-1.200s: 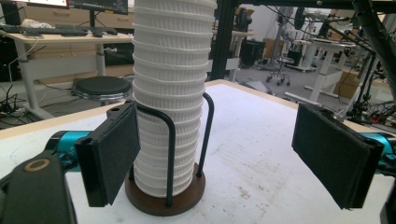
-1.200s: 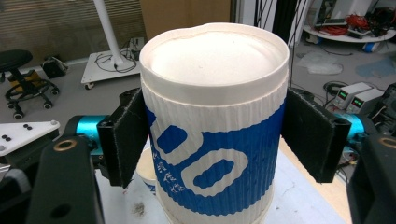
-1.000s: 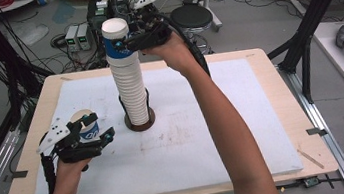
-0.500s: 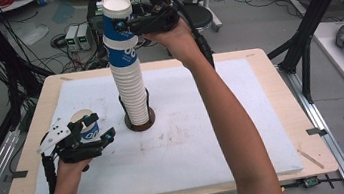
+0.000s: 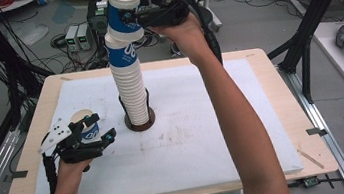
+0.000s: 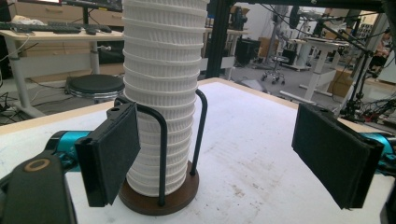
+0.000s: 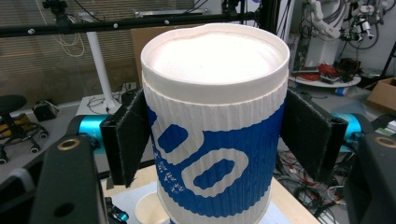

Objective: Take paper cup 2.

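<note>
The right gripper (image 5: 135, 17), clamping the top cup (image 5: 123, 12), is holding it upright directly above the cup stack (image 5: 131, 92), while the left gripper (image 6: 219, 154) is standing open.

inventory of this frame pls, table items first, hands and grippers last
top cup: 1, blue and white, lifted off the stack, held upside down
cup stack: 1, white ribbed, in the holder, table centre
cup holder: 1, brown base with black wire uprights
single cup: 1, blue and white, upright, left on the table
white mat: 1, on the wooden table
right gripper: black fingers shut on top cup
left gripper: open, facing the stack
</note>
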The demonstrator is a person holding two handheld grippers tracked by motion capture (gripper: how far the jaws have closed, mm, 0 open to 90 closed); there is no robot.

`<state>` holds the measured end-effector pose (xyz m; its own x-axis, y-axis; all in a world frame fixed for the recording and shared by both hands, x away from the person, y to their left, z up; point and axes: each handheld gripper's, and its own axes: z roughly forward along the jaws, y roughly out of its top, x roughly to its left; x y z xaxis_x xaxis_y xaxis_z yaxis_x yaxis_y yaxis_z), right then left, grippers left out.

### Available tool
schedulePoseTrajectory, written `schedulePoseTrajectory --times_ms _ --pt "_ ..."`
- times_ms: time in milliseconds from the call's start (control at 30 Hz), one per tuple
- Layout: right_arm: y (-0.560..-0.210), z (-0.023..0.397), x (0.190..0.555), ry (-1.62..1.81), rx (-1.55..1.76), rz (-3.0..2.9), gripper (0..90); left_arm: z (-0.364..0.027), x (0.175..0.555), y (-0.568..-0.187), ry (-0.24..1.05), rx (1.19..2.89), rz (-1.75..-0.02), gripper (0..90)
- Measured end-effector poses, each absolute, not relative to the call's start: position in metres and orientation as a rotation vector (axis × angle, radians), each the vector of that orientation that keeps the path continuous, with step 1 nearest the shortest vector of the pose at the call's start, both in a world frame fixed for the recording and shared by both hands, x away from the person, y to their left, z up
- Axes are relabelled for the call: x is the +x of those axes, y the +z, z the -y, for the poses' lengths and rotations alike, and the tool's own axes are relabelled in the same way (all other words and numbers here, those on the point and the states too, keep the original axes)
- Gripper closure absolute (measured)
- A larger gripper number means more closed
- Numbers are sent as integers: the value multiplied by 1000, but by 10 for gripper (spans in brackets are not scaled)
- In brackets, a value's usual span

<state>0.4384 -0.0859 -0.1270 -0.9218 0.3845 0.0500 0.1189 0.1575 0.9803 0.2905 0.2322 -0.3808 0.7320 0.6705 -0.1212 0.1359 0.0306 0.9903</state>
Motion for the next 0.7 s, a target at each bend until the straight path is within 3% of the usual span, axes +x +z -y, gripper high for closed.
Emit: schedulePoseTrajectory --times_ms 400,700 --pt "-126 120 431 1827 527 -2183 281 -230 291 -382 452 1516 -678 153" --pt "-145 150 418 1761 540 -2198 281 -226 291 -385 435 1518 -667 153"
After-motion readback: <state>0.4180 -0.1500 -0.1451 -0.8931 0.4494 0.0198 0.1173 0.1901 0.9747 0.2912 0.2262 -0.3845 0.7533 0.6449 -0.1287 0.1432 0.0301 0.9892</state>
